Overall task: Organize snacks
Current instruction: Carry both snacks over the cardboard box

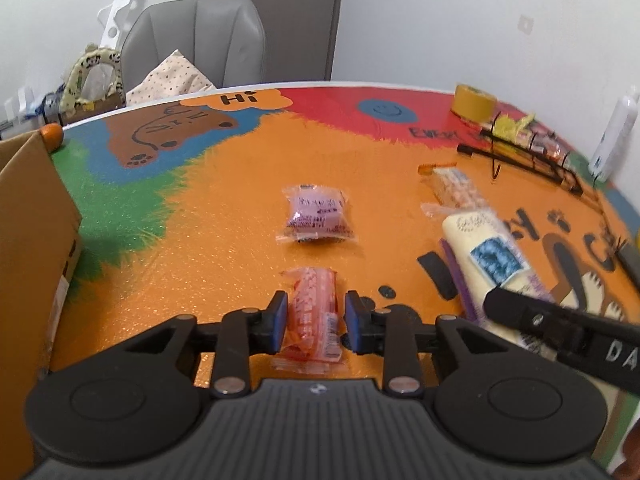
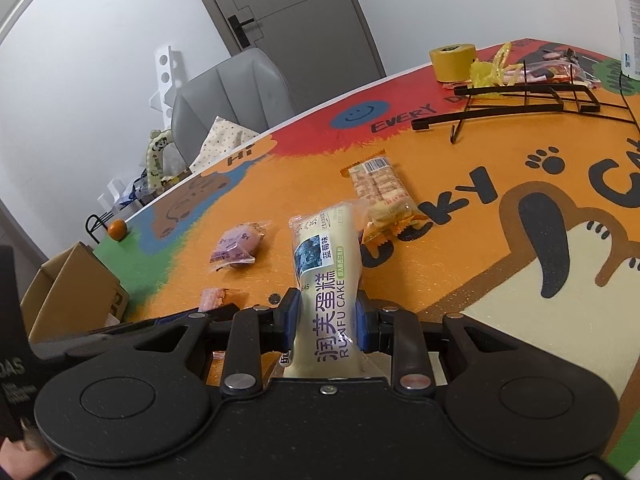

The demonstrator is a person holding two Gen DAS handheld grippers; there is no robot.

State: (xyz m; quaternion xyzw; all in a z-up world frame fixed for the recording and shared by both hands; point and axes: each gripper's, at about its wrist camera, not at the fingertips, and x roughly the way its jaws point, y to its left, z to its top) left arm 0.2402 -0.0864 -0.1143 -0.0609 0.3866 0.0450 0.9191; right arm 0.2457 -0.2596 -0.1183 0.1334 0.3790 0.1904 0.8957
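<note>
The table mat (image 1: pixel 224 216) is colourful and carries a cardboard box (image 1: pixel 32 216) at its left edge and a black wire rack (image 2: pixel 520 100) far right. The right gripper (image 2: pixel 327 320) is closed on the cream cake pack (image 2: pixel 326 256). The left gripper (image 1: pixel 316 320) has its pads on both sides of the orange snack pack (image 1: pixel 314 312), with small gaps, not yet pressing. The purple snack (image 1: pixel 316 218) lies just beyond it.

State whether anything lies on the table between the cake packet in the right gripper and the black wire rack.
Yes: the biscuit packet lies between the cake packet and the rack.
</note>
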